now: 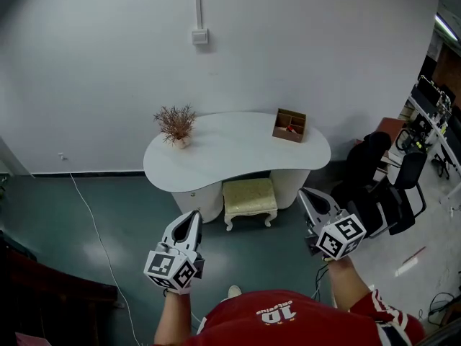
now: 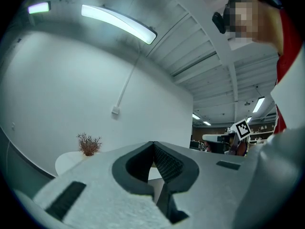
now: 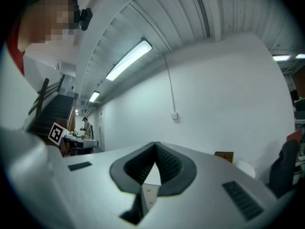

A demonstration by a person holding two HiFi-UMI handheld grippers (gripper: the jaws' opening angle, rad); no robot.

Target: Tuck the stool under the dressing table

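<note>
Stool [image 1: 250, 197] stands at the front edge of the dressing table [image 1: 238, 146], partly beneath its recess. Left gripper [image 1: 193, 216] and right gripper [image 1: 303, 193] flank the stool on its near side, clear of it, jaws together and empty.

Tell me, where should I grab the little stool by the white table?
Probably the front edge of the padded seat on the stool, coming from the near side, where you stand. Its far side meets the dressing table, so only the front and the front legs look free.
</note>
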